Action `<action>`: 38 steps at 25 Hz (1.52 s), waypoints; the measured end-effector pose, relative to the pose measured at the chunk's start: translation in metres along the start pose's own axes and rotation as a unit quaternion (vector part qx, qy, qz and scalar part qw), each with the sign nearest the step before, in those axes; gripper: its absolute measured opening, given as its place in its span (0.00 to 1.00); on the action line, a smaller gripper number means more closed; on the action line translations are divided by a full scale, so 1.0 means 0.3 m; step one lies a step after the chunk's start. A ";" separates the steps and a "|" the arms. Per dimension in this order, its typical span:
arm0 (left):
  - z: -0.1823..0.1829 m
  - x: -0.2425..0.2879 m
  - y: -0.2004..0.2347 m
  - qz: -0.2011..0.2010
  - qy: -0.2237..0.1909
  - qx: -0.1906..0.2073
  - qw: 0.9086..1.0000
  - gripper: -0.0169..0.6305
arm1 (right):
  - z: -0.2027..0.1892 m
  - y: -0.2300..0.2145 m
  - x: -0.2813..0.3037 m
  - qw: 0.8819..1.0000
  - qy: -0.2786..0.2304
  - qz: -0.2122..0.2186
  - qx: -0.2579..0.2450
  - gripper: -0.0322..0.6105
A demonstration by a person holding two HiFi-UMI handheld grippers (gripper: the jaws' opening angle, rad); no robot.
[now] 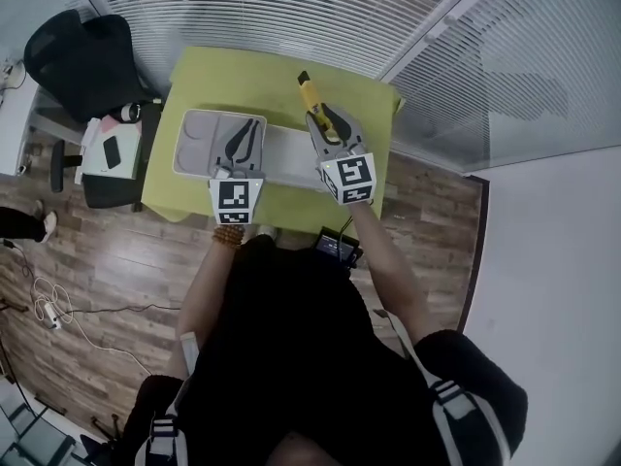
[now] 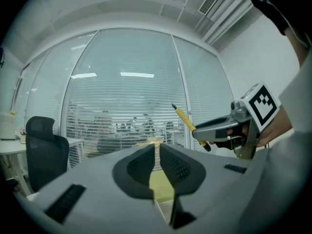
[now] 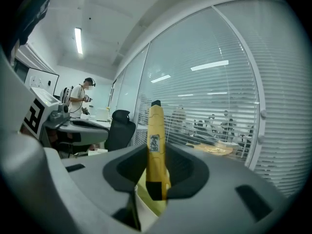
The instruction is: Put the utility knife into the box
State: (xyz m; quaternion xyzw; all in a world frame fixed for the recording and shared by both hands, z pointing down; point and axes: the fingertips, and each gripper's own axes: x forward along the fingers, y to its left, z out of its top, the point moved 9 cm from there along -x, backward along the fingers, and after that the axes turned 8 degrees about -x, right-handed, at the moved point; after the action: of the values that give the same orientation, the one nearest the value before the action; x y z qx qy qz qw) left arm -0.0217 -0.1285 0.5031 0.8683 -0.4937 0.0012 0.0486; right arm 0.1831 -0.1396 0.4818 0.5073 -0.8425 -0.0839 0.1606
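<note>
Utility knife (image 3: 155, 145) in right gripper (image 3: 157, 165)

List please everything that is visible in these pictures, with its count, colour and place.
table: one, green, in front of the window blinds
box: one, grey, on the table
utility knife: one, yellow with a black tip, held above the table
office chair: one, black, left of the table
left gripper: one, grey, over the box, jaws narrowly apart, empty
right gripper: one, grey, shut on the utility knife
</note>
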 end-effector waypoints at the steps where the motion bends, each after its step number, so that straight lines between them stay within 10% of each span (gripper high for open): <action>1: -0.002 0.002 0.000 0.000 0.002 0.000 1.000 0.09 | -0.012 0.001 0.003 1.000 0.005 0.000 0.002 0.22; 38: -0.087 -0.029 0.052 0.022 0.053 -0.003 0.998 0.09 | -0.405 0.141 0.129 0.984 0.157 0.083 0.019 0.22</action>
State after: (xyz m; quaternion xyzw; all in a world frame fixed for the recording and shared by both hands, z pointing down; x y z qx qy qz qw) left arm -0.0384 -0.1266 0.5300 0.8558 -0.5094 0.0466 0.0771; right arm 0.1744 -0.1511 0.6154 0.4451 -0.8476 0.0264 0.2876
